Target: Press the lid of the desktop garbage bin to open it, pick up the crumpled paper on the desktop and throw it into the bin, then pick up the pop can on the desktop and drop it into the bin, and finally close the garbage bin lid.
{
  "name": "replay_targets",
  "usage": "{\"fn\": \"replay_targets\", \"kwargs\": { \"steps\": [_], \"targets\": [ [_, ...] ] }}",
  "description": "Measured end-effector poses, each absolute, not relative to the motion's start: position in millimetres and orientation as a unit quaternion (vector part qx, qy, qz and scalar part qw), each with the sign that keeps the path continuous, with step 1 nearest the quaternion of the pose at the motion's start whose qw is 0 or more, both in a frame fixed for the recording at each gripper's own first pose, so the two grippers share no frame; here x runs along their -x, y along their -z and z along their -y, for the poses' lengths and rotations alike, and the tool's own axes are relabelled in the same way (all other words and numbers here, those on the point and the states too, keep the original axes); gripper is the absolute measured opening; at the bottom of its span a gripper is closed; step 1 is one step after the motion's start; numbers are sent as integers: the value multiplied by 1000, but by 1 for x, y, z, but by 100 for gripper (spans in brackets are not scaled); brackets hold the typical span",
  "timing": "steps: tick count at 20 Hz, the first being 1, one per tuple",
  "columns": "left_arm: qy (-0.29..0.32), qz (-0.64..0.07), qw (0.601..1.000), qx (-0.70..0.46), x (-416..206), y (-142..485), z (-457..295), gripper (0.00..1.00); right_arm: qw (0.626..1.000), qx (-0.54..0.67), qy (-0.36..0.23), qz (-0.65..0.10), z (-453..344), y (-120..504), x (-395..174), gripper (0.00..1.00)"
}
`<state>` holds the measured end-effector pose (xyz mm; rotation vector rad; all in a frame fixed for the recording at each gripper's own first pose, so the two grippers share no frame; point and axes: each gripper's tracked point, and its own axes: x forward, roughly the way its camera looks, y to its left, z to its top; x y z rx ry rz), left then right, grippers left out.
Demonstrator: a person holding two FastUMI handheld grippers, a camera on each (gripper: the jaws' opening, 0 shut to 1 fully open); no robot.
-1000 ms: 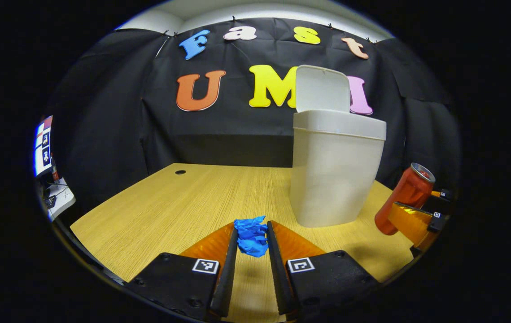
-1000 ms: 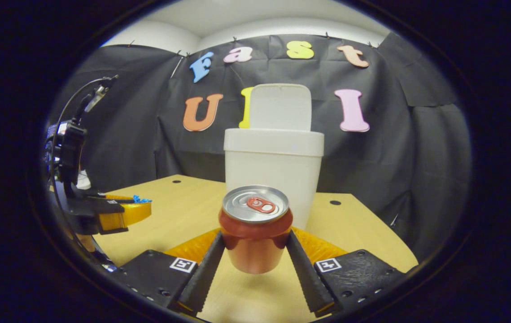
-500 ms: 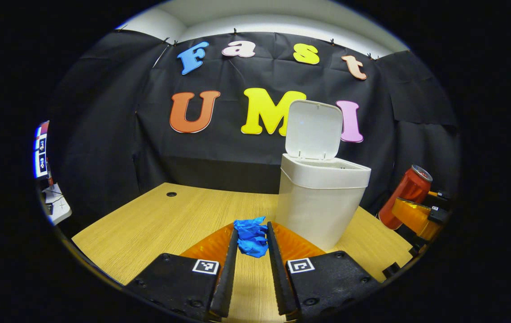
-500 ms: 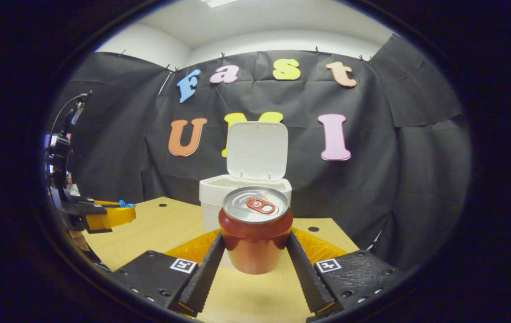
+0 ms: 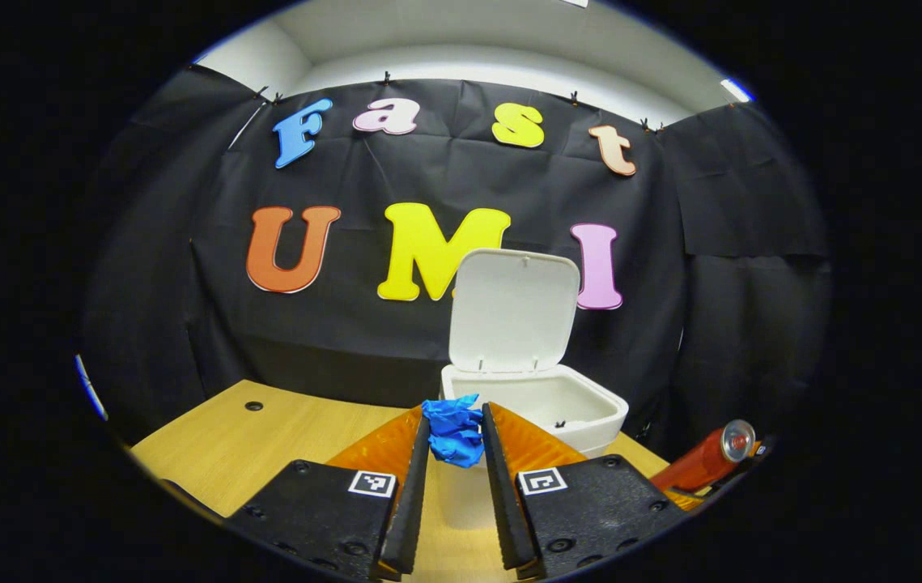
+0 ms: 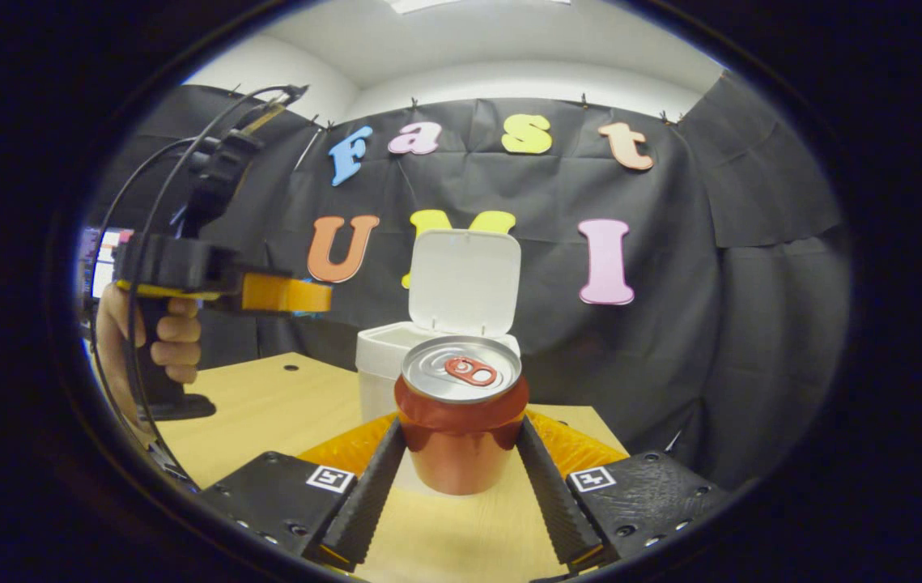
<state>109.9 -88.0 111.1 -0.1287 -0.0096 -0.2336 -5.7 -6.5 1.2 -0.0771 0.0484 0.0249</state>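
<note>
**Paper carried to the open bin**

The left gripper point(image 5: 456, 453) is clamped on the crumpled paper point(image 5: 454, 429), just before the bin point(image 5: 582, 425), whose lid point(image 5: 513, 312) stands up. Next, move over its mouth and release. The right gripper point(image 6: 461, 470) is clamped on the pop can point(image 6: 461, 413), nearer than the bin

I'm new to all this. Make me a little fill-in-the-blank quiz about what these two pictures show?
1. The bin's lid stands ____.
2. The left gripper is shut on crumpled ____ paper.
3. The right gripper is shut on a red ____, lifted off the wooden desk.
4. The bin is ____ in colour.

Missing words: open; blue; can; white
</note>
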Motion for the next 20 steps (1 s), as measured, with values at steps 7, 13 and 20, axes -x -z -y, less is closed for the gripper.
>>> {"fn": "replay_targets", "kwargs": {
  "steps": [7, 13, 20],
  "targets": [
    [125, 21, 992, 24, -184, -133, 149, 41, 1000, 2, -21, -16, 30, -3, 3, 81],
    [117, -30, 993, 14, -219, -95, 183, 42, 999, 1, -32, -12, 38, -3, 4, 81],
    [124, -44, 991, 20, -228, -82, 193, 44, 1000, -7, -29, -1, 49, -6, 3, 81]
  ]
}}
